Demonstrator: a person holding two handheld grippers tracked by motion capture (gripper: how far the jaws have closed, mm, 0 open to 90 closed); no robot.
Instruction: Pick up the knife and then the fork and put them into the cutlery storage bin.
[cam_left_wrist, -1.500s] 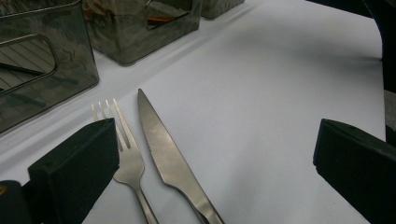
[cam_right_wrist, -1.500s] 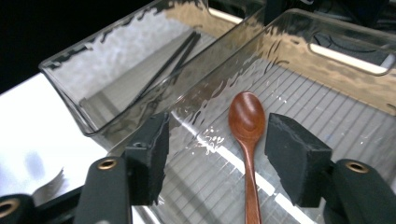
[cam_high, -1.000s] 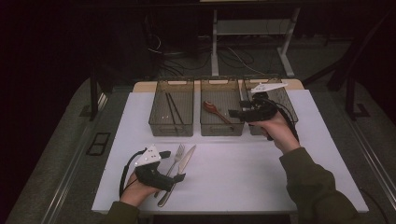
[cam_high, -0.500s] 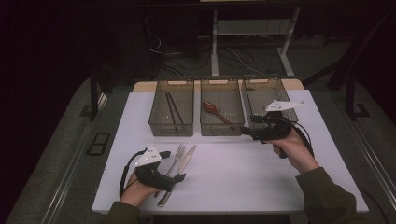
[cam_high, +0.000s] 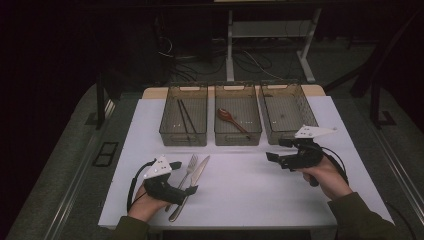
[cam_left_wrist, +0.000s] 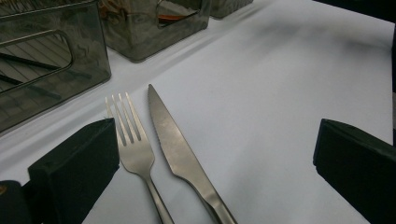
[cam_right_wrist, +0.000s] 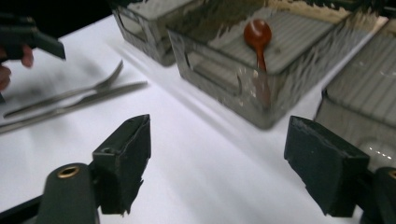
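- Cutlery lies on the white table (cam_high: 260, 195): a fork (cam_high: 186, 175) and a knife (cam_high: 192, 184) side by side, near the table's front left edge, their tips pointing toward the bins.
- In the left gripper view the fork (cam_left_wrist: 131, 144) sits left of the knife (cam_left_wrist: 180, 154), the two close together along their handles.
- The left tongs (cam_high: 187, 190) rest low at the cutlery, in a hand at the bottom left of the high view. Their jaws are spread wide; in the left gripper view the left tongs (cam_left_wrist: 210, 168) have fork and knife lying between the two black jaws, with the left jaw just beside the fork's tines. No pad presses on either piece.
- The right tongs (cam_high: 272, 157) hover over the table's right half, just in front of the right bin (cam_high: 287, 112), pointing left. Their jaws have just been opening and stand spread, with nothing between them; in the right gripper view the right tongs (cam_right_wrist: 217, 163) frame bare table.
- Three dark see-through bins stand in a row at the table's far edge. The left bin (cam_high: 184, 120) holds dark chopsticks (cam_high: 184, 116); the middle bin (cam_high: 237, 120) holds a brown wooden spoon (cam_high: 231, 119).
- In the right gripper view the spoon (cam_right_wrist: 258, 39) lies in the middle bin (cam_right_wrist: 224, 79), and the fork and knife show blurred at the far left.
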